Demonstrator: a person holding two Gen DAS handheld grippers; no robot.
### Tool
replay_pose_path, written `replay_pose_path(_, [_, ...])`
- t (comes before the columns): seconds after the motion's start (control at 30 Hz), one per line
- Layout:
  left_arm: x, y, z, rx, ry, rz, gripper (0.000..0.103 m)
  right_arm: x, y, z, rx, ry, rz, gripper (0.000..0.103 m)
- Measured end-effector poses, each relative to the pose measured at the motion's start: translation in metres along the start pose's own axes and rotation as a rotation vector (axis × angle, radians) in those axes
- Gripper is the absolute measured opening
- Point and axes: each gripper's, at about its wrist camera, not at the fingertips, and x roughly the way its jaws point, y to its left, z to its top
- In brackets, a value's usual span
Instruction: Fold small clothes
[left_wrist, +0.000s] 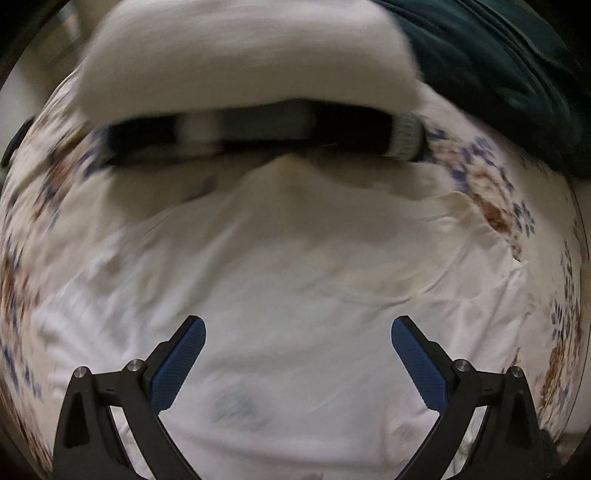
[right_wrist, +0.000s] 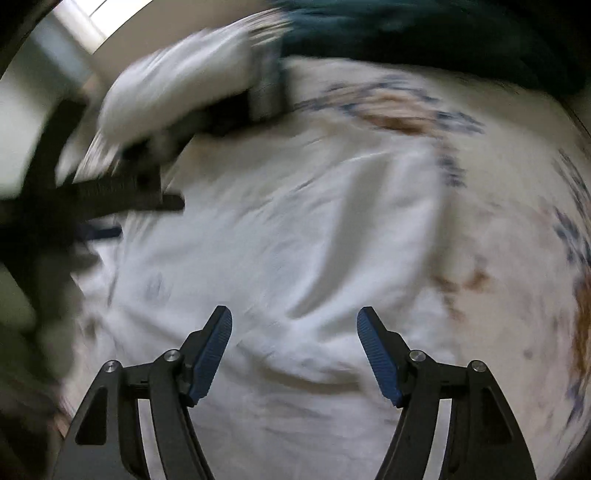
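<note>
A white small garment (left_wrist: 295, 266) lies spread and wrinkled on a floral sheet (left_wrist: 491, 206); it also shows in the right wrist view (right_wrist: 295, 236). My left gripper (left_wrist: 298, 328) is open and empty just above the garment. My right gripper (right_wrist: 294, 317) is open and empty above the garment too. The left gripper's dark body (right_wrist: 110, 199) shows blurred at the left of the right wrist view. Both views are motion-blurred.
A white pillow (left_wrist: 240, 55) lies at the back with a black-and-white striped item (left_wrist: 258, 133) under its front edge. A dark green cloth (left_wrist: 509, 66) lies at the back right, seen also in the right wrist view (right_wrist: 424, 29). A bright window (right_wrist: 99, 14) is far left.
</note>
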Motion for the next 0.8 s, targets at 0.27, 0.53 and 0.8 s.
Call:
replay_pose_path(0.27, [0.043, -0.074, -0.001, 0.244, 0.012, 0.028, 0.056, 0.004, -0.082, 0.029, 0.285, -0.015, -0.193, 0.073])
replay_pose_path(0.53, [0.019, -0.062, -0.035, 0.223, -0.138, 0.021, 0.0, 0.012, -0.097, 0.029, 0.341, -0.002, -0.236, 0.073])
replay_pose_path(0.8, [0.026, -0.01, -0.019, -0.081, 0.059, -0.374, 0.008, 0.011, -0.092, 0.022, 0.341, 0.023, -0.219, 0.073])
